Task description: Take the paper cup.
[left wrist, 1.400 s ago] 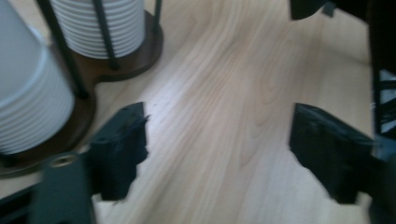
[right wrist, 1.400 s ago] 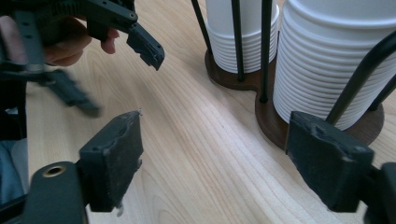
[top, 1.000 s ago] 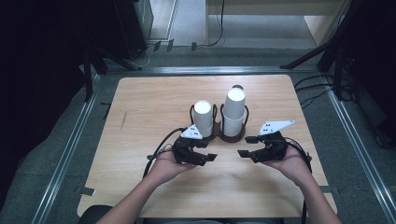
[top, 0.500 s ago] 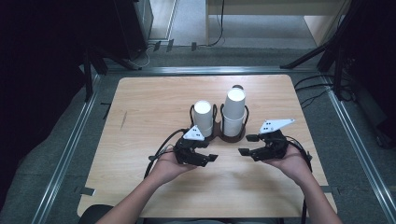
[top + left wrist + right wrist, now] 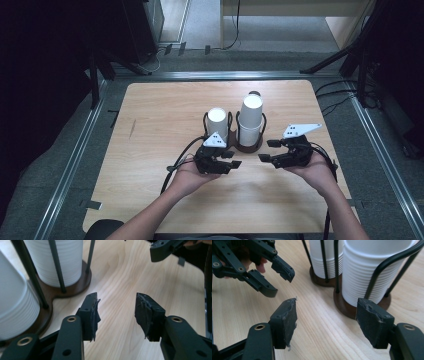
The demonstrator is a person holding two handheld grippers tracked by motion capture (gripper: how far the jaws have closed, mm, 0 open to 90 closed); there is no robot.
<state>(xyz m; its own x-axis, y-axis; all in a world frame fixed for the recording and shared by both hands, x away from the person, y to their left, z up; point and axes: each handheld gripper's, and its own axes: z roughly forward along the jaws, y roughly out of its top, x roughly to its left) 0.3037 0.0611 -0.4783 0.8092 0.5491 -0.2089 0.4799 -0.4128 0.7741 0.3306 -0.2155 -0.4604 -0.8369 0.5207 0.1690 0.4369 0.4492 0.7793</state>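
**Two cup stacks in a wire holder, both grippers waiting empty**

A dark wooden cup holder (image 5: 248,146) sits near the centre of a light wooden table (image 5: 165,107). Its thin black wire uprights cage two stacks of white paper cups, keeping them standing. The shorter stack (image 5: 217,123) is at 9 o'clock from the taller stack (image 5: 250,119); both stand mouth down.

At 6 o'clock from the holder, a person holds two grippers just above the tabletop, tips turned toward each other. The left gripper (image 5: 231,159) lies at about 7 o'clock from the holder, jaws spread and empty. The right gripper (image 5: 268,150) lies at about 5 o'clock, jaws likewise spread around nothing. This looks like a ready pose, near the cups without touching them.

Counted: one holder, two stacks, two grippers.
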